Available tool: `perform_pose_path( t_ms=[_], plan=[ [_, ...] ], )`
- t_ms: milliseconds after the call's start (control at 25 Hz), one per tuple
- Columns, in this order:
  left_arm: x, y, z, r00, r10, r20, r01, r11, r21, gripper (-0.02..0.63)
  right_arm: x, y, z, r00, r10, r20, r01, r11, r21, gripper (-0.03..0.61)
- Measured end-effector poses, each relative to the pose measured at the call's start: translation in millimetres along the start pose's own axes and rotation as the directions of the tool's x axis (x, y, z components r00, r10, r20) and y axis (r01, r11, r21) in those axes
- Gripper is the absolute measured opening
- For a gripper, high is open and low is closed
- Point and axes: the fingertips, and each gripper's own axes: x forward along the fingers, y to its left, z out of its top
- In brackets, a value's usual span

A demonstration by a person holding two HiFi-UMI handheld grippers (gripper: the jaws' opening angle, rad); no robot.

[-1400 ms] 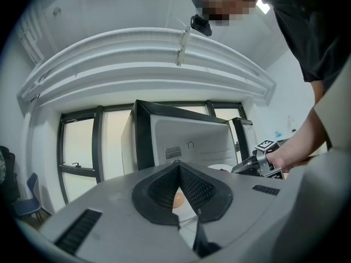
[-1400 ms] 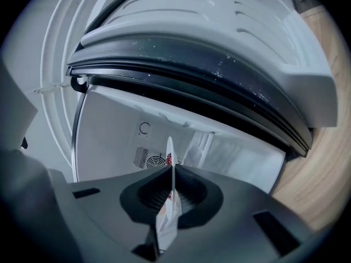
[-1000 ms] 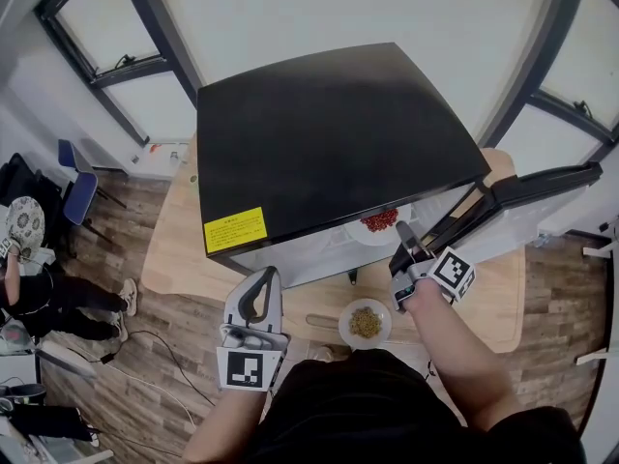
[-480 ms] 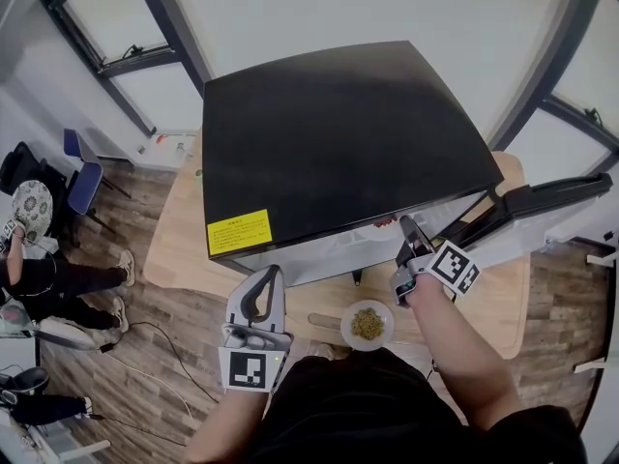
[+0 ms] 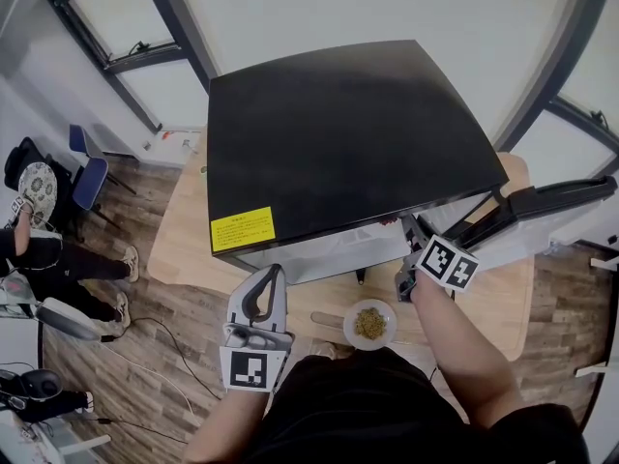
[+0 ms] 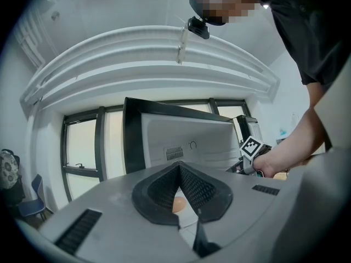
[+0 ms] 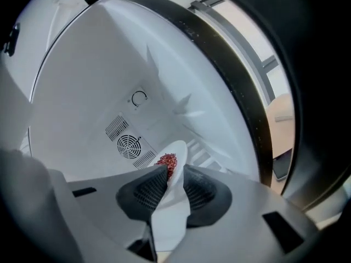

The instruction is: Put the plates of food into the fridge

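- Right now the plate of red food (image 7: 175, 196) is inside the fridge (image 5: 338, 133), its far edge toward the fan grille on the back wall. I cannot tell whether it sits flat on a shelf.
- Your right gripper (image 7: 175, 167) has just been opening. The pads stand parted, with the plate's near rim between them, so I judge this to be the release of the first plate.
- Next, I'd say, draw that gripper straight back out of the fridge without catching the rim, then go for the second plate (image 5: 368, 324), which waits on the table (image 5: 184, 240) just in front of the fridge.
- Your right forearm reaches into the fridge on the side of the open door (image 5: 542, 211), with the gripper tipped slightly down.
- Your left gripper (image 6: 180, 166) hangs level in front of the fridge, pads pressed together on nothing.
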Motion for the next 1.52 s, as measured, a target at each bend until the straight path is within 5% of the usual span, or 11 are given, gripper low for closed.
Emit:
perform_pose_path(
  t_ms=[680, 1520],
  plan=[
    [1, 0, -1, 1.0, -0.013, -0.008, 0.013, 1.0, -0.002, 0.005, -5, -2, 1, 0.994, -0.111, -0.003, 0.107, 0.964, -0.242, 0.172],
    [-2, -20, -5, 0.986, -0.161, 0.04, 0.161, 0.987, -0.013, 0.003, -88, 1, -11, 0.99, -0.033, 0.139, 0.055, 0.985, -0.162, 0.172]
  ],
)
